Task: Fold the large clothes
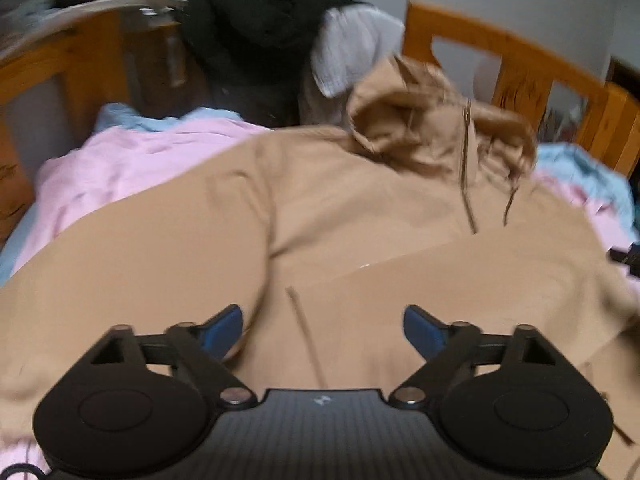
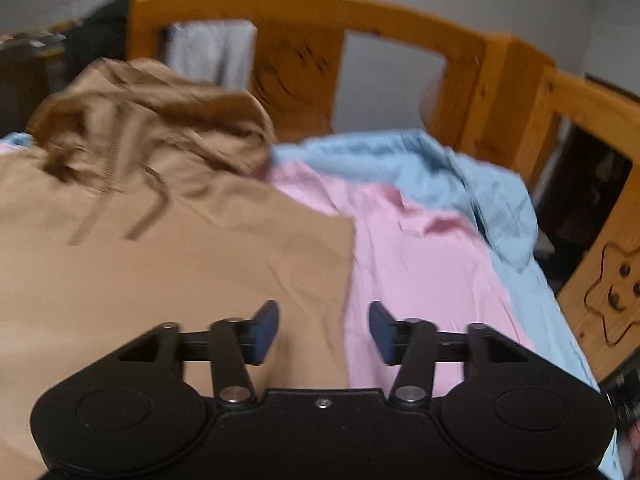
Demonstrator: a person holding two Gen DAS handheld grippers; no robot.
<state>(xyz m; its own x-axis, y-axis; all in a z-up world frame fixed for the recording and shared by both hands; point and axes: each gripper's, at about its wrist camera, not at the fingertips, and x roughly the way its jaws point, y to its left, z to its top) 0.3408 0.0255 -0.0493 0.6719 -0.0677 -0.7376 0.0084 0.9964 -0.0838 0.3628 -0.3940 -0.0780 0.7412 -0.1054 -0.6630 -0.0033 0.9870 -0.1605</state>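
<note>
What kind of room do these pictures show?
Most likely a bedroom: a wooden bed frame stands at the far side, pink and blue bedding is spread out, and a tan hoodie lies on it.

A hoodie (image 1: 320,220) is spread on a bed sheet (image 2: 408,248), hood toward the headboard (image 2: 304,52); piled clothes (image 1: 260,20) are seen behind it.

You are looking at a plain tan hoodie (image 1: 340,216) with darker brown drawstrings (image 1: 466,184), lying on a pink sheet (image 2: 408,248) edged by a light blue sheet (image 2: 472,184). The bed frame (image 2: 304,64) is showing orange-brown wood with dark grain marks. A black garment (image 1: 260,20) and a white cloth (image 1: 352,48) are sitting behind. The gripper fingertips (image 1: 224,330) are showing blue on black.
</note>
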